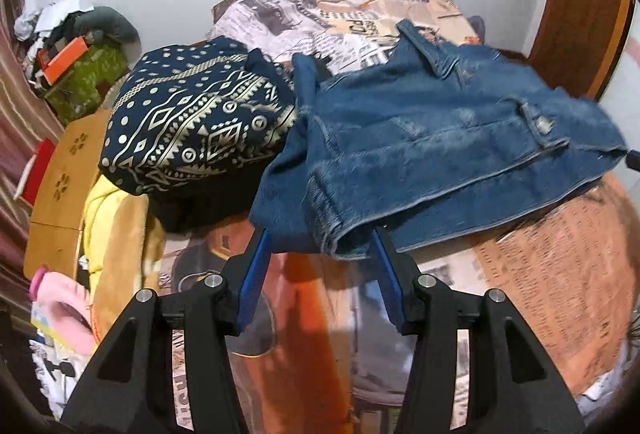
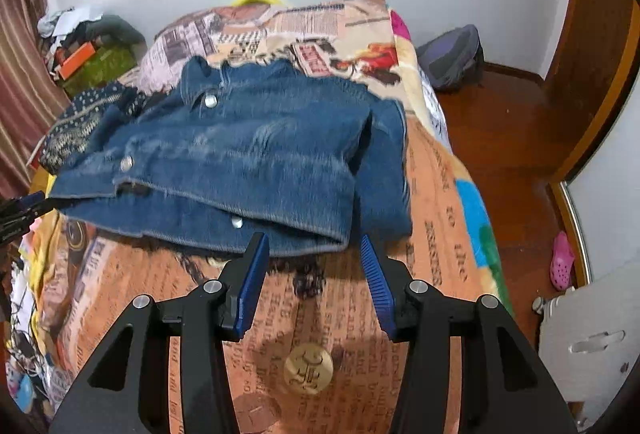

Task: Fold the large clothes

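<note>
- Black linkages and blue fingers [image 1: 256, 274] of the left gripper [image 1: 320, 238] fill the bottom of the left wrist view; its jaws stand wide apart, holding nothing, with their tips just at the near hem of the denim jacket [image 1: 432, 154].
- Likewise the right gripper [image 2: 314, 246] has its jaws spread wide and grips nothing, its ribbed blue fingers [image 2: 376, 282] just short of the jacket's [image 2: 248, 154] lower edge.
- Denim jacket lies on the bed [image 2: 360, 314], folded over on itself, collar toward the far wall and metal snap buttons [image 2: 210, 100] facing up.
- One sleeve [image 2: 384, 170] is turned under along the jacket's right side, near the bed's edge.
- Bed cover is a blanket printed with newspaper text and pictures, mostly orange and tan.
- Just left of the jacket sits a navy garment [image 1: 192, 126] with a cream geometric pattern, touching the denim.
- Yellow fabric [image 1: 104, 210] shows below that navy piece.
- On the wooden floor [image 2: 500, 130] to the right are a grey backpack [image 2: 452, 58] against the wall and a pink clog [image 2: 562, 260].
</note>
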